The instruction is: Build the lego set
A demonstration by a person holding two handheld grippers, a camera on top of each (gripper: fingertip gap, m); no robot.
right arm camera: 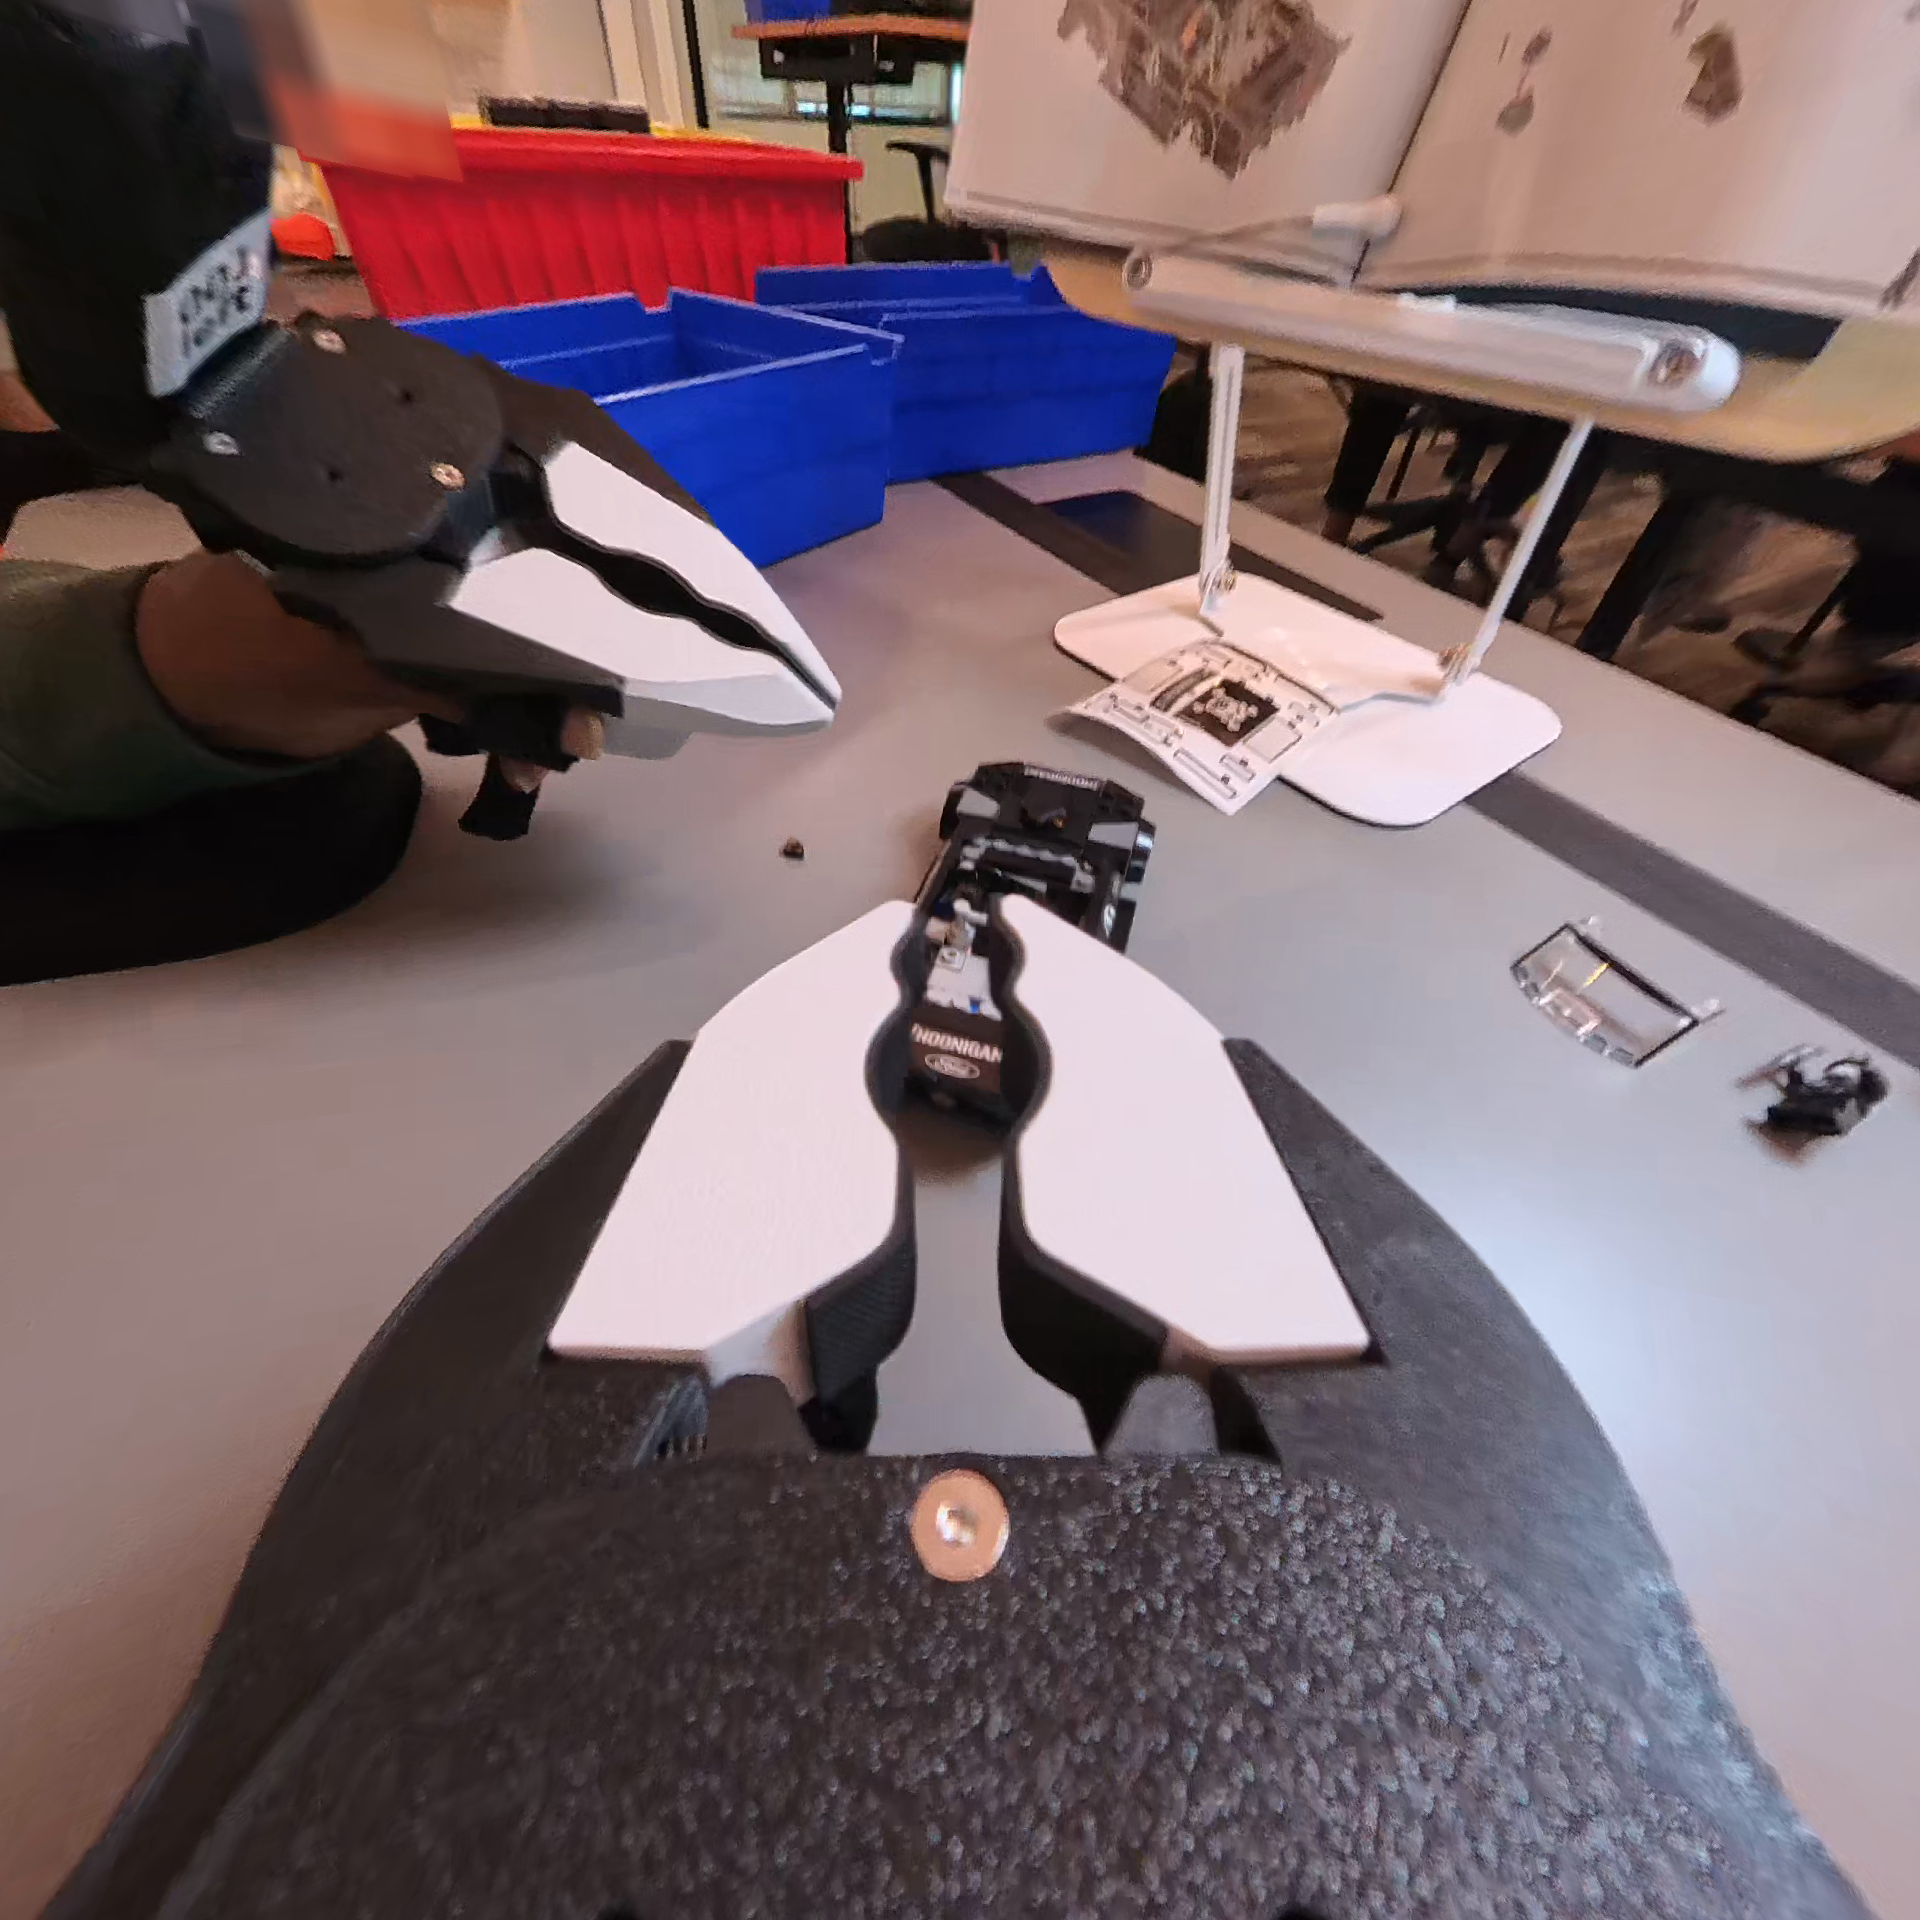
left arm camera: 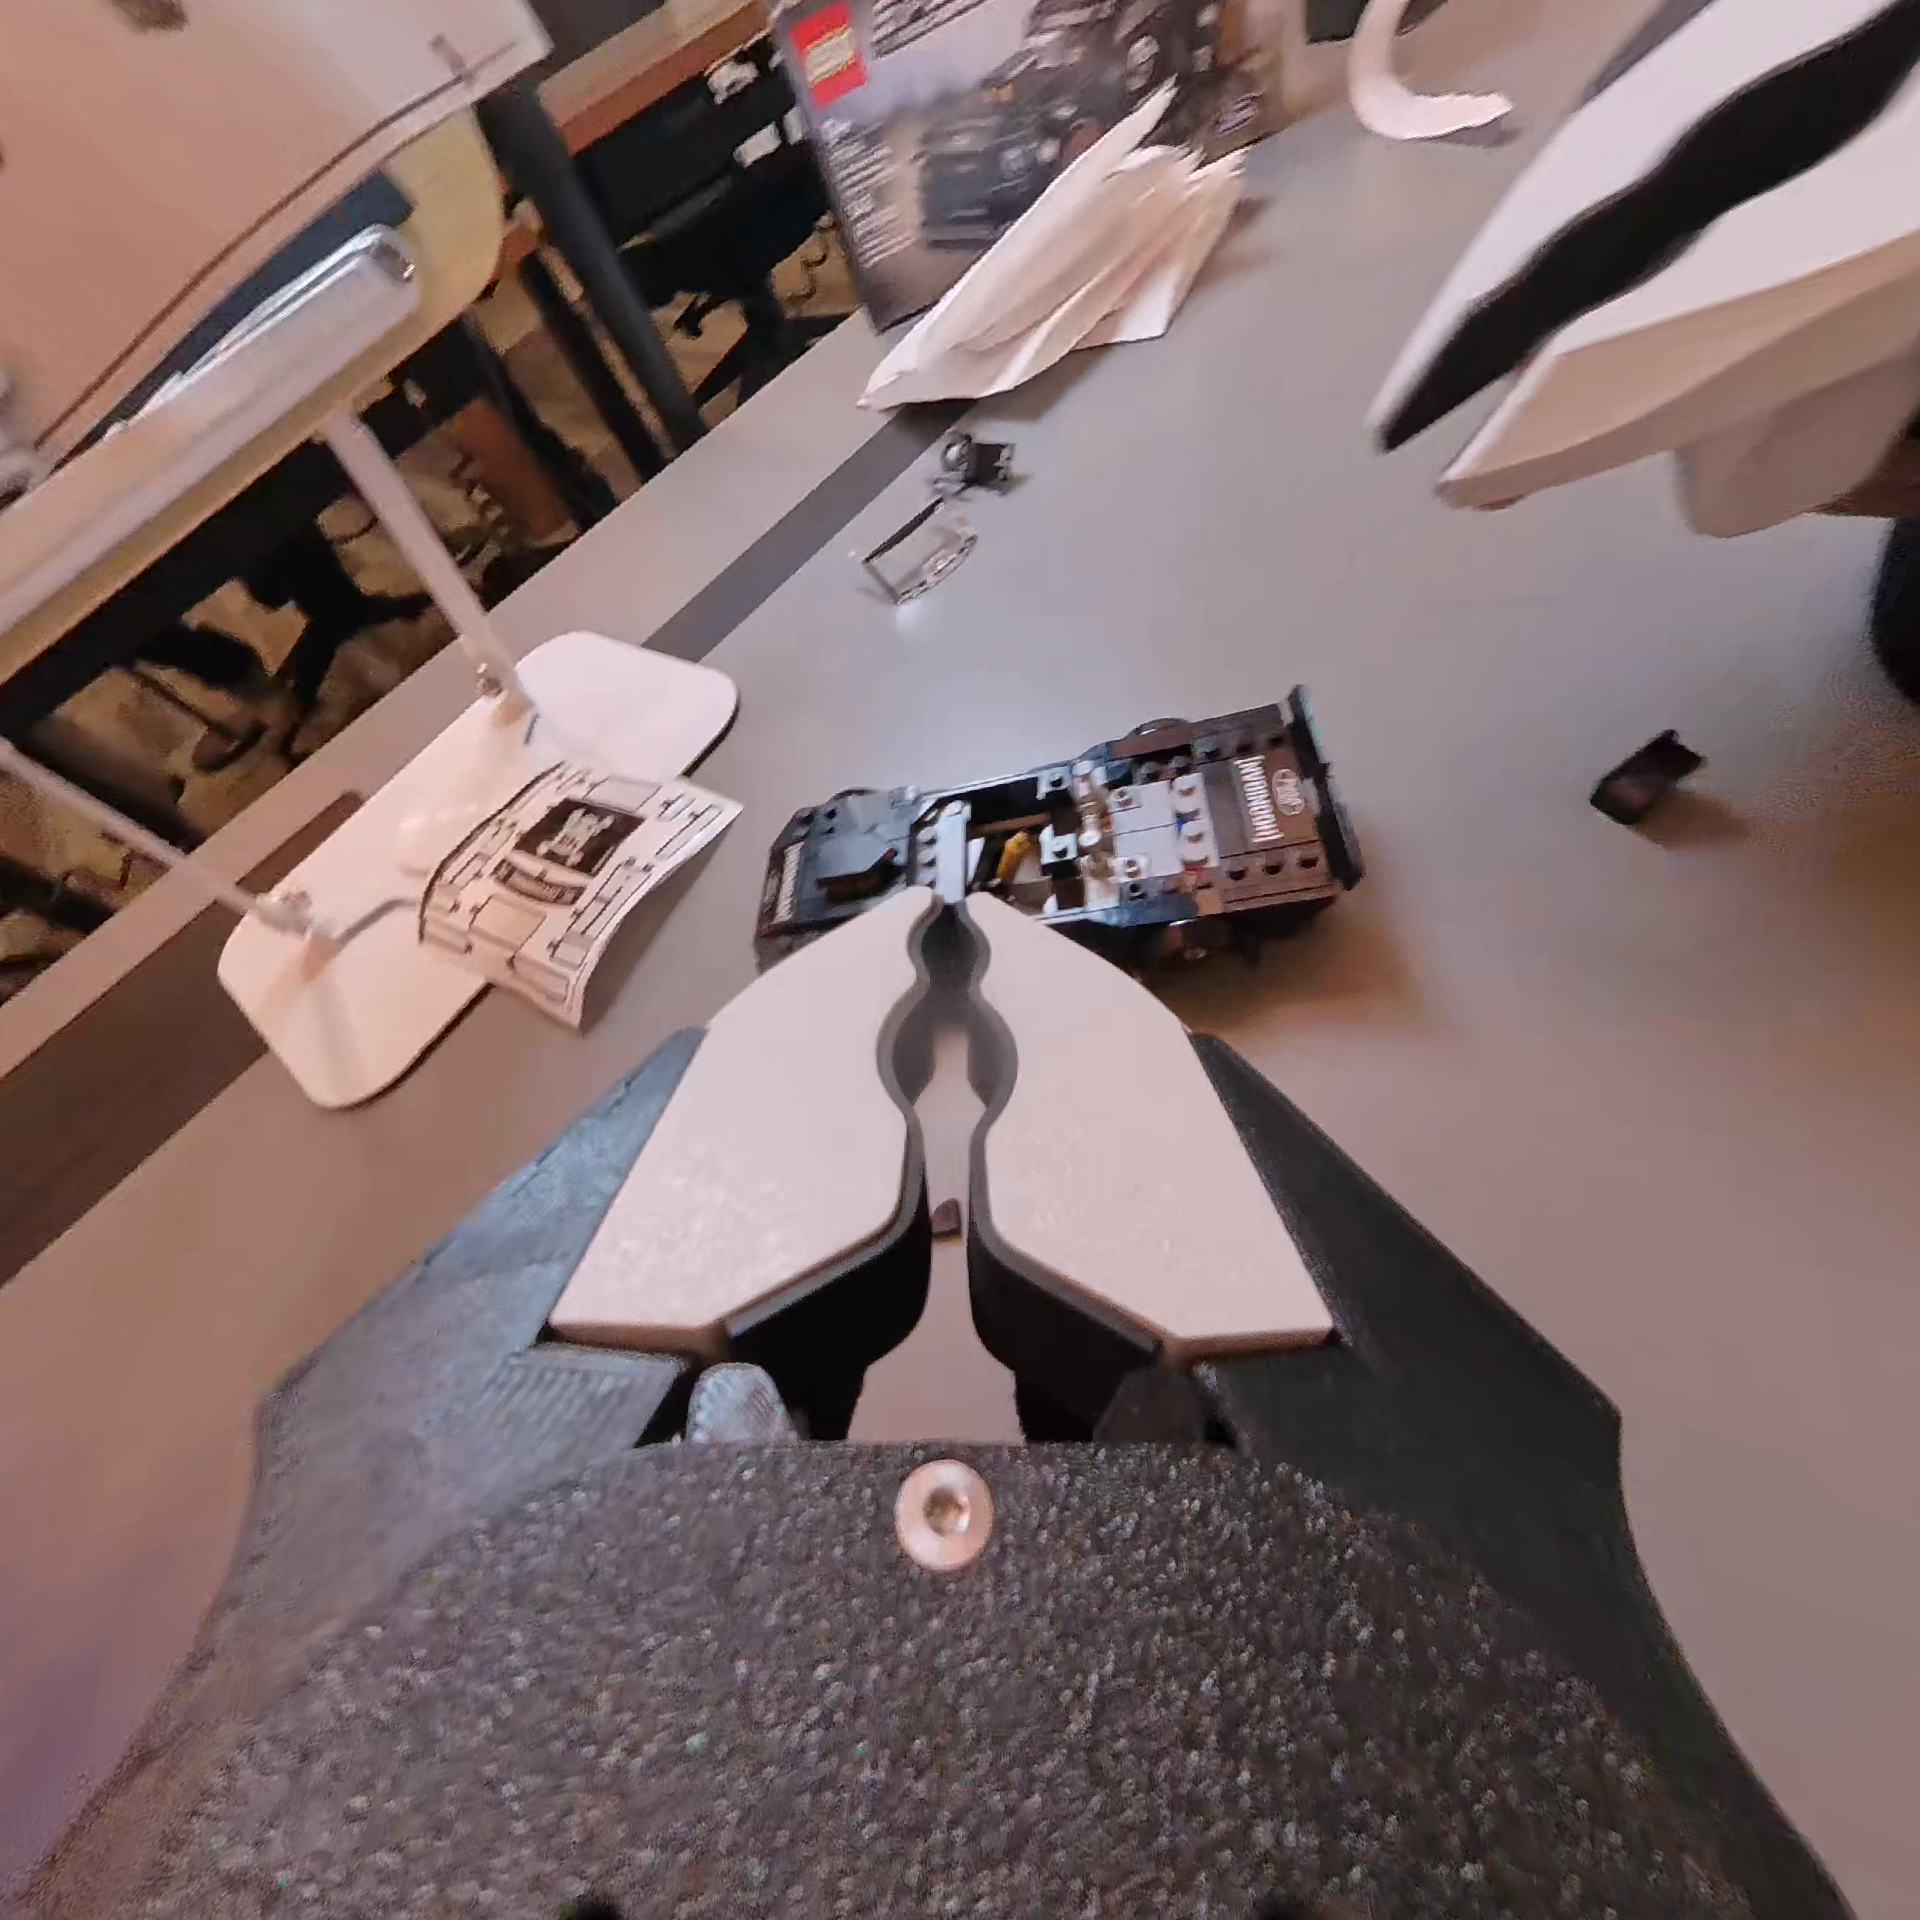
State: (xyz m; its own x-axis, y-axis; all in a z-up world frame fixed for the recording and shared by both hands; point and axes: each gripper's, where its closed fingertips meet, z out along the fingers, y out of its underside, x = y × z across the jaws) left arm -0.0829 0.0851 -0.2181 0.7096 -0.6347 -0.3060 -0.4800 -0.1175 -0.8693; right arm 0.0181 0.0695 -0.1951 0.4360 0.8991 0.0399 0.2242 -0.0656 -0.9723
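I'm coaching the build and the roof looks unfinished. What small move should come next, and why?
Probably swing the right gripper toward the clear windshield piece lying loose on the table. The black car has its cabin uncovered, and neither the right nor the left gripper appears to hold anything.

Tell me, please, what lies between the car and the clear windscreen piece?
Only bare grey table between the car and the windscreen piece, in the left wrist view.

2 blue bins [right arm camera: 769,400], red bin [right arm camera: 592,223]
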